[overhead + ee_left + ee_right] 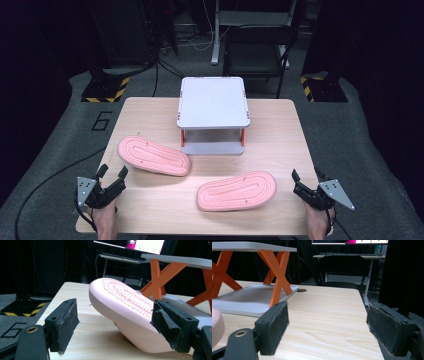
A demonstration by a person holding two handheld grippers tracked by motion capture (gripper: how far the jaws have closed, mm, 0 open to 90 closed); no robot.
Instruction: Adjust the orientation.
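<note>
Both grippers (111, 177) (306, 181) agape at table (280, 125) corners — slippers (154, 155) (236, 190) between, untouched.

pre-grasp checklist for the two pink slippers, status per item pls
1. Left hand-held gripper open: ok, jaws stand wide apart in its own view.
2. Right hand-held gripper open: ok, nothing between the jaws.
3. Left slipper lined up with the left hand-held gripper: ok, it lies just ahead, sole up, untouched.
4. Right slipper lined up with the right hand-held gripper: not ok, in the right gripper view it sits at the left edge and the jaws face bare table.
5. Slippers apart from each other: ok, wood shows between them.
6. Rack shelves free: top ok; lower shelf cannot tell, partly hidden.
</note>
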